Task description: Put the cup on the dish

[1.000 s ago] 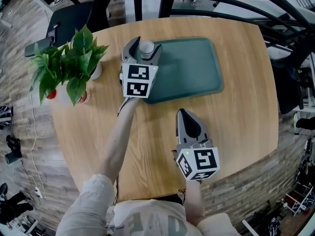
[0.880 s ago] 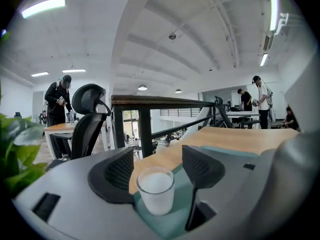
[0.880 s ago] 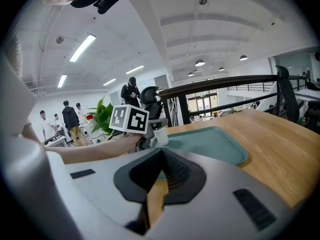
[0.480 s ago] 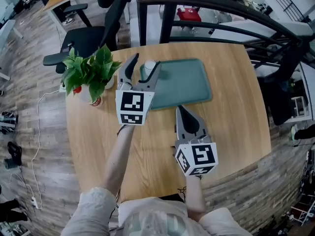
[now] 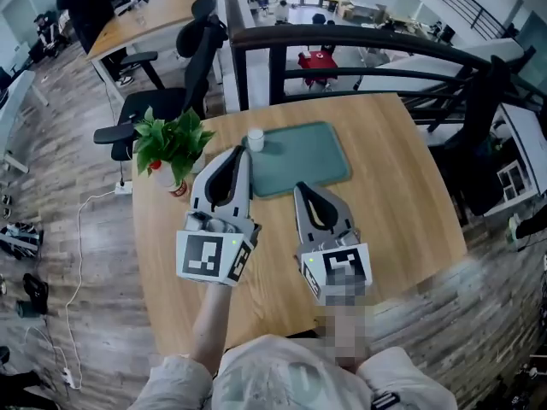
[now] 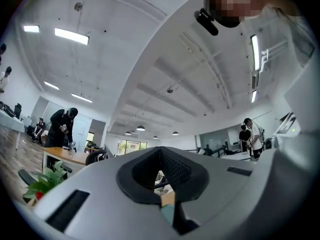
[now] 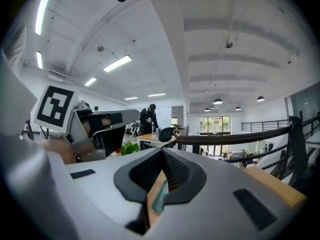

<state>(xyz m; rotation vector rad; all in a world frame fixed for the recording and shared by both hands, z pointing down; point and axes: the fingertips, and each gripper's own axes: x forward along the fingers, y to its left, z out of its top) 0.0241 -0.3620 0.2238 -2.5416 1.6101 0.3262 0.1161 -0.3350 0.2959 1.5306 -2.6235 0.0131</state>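
A small white cup (image 5: 255, 138) stands upright at the far left corner of the green dish (image 5: 308, 156), a flat tray on the round wooden table (image 5: 393, 203). My left gripper (image 5: 243, 152) is held above the table short of the dish, well back from the cup, and its jaws are shut with nothing between them. In the left gripper view, the left gripper (image 6: 160, 149) points upward at the ceiling. To its right, my right gripper (image 5: 301, 188) is also shut and empty, aimed at the dish's near edge; in its own view the right gripper (image 7: 162, 152) shows jaws together.
A potted green plant (image 5: 171, 143) stands at the table's left edge, next to the left gripper. Black office chairs (image 5: 184, 67) and a dark railing (image 5: 359, 45) lie beyond the far edge. A white cable (image 5: 81, 229) runs along the floor on the left.
The left gripper, open around the cup a second ago, has left it on the dish, drawn back toward me and shut. The right gripper rose slightly. The head view tilted up.
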